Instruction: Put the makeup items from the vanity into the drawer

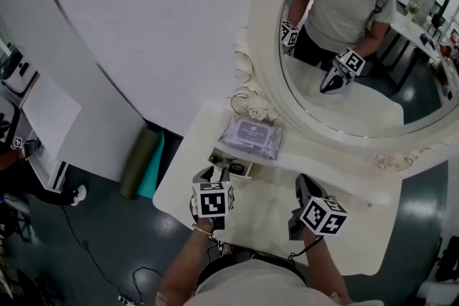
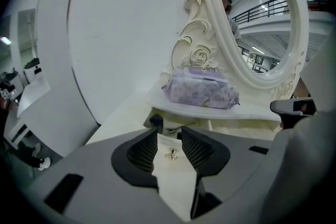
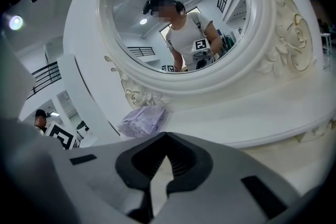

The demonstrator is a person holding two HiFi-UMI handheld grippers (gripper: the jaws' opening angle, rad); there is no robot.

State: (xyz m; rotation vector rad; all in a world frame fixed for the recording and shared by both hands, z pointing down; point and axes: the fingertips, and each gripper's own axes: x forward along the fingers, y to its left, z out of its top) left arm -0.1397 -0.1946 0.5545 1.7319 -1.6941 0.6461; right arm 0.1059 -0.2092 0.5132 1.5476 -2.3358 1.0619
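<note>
A purple pack of wipes (image 1: 249, 137) lies on the vanity's raised shelf (image 1: 337, 175), below the oval mirror. Under the shelf a small drawer (image 1: 228, 167) stands pulled out with dark items in it. My left gripper (image 1: 217, 174) sits right at the drawer, open, with nothing between its pads. In the left gripper view the left gripper (image 2: 169, 136) frames a white panel with a small metal knob (image 2: 171, 154), and a black item (image 2: 156, 121) shows just past the left jaw. My right gripper (image 1: 303, 183) hovers over the vanity top, shut and empty, its right gripper (image 3: 164, 138) tips meeting.
The ornate mirror frame (image 1: 267, 46) rises behind the shelf, and the glass reflects the person and both grippers. A green roll (image 1: 140, 161) leans by the wall left of the vanity. The vanity top (image 1: 265, 204) between my grippers is bare white. Dark floor with a cable lies at lower left.
</note>
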